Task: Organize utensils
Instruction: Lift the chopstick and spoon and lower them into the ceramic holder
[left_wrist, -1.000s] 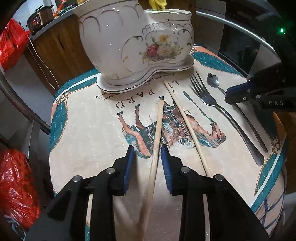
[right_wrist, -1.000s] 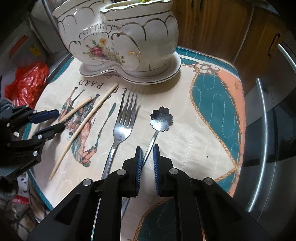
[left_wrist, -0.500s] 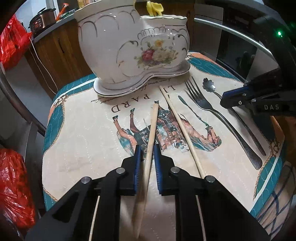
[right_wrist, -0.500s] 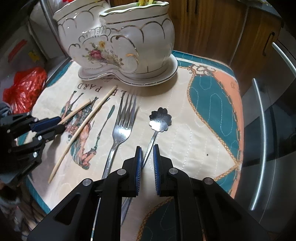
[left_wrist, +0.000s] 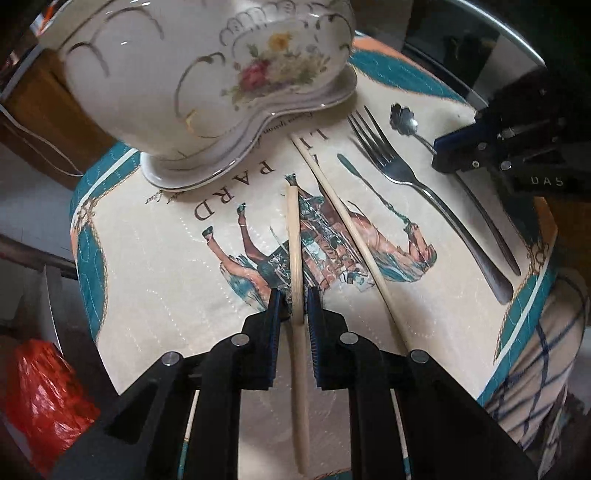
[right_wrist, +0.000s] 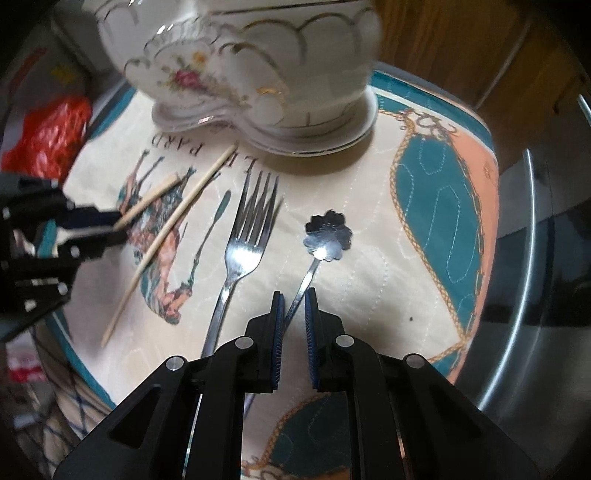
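Observation:
My left gripper (left_wrist: 295, 299) is shut on a wooden chopstick (left_wrist: 293, 236), which points toward the white floral ceramic holder (left_wrist: 207, 70). A second chopstick (left_wrist: 343, 218) lies on the printed cloth (left_wrist: 155, 280) to its right, then a steel fork (left_wrist: 413, 184) and a flower-headed spoon (left_wrist: 404, 118). My right gripper (right_wrist: 294, 299) is shut on the spoon's handle (right_wrist: 304, 282); the spoon head (right_wrist: 328, 236) lies ahead, with the fork (right_wrist: 242, 236) to its left. The left gripper (right_wrist: 92, 229) with its chopstick (right_wrist: 147, 201) shows at far left there.
The holder (right_wrist: 251, 62) stands on its own saucer at the back of the cloth. A red plastic bag (left_wrist: 40, 391) lies below the table's left edge. A metal rail (right_wrist: 524, 266) curves along the right. Wooden cabinets stand behind.
My left gripper closed on the chopstick a second ago and has since moved toward the holder. My right gripper also moved forward, still shut on the spoon handle.

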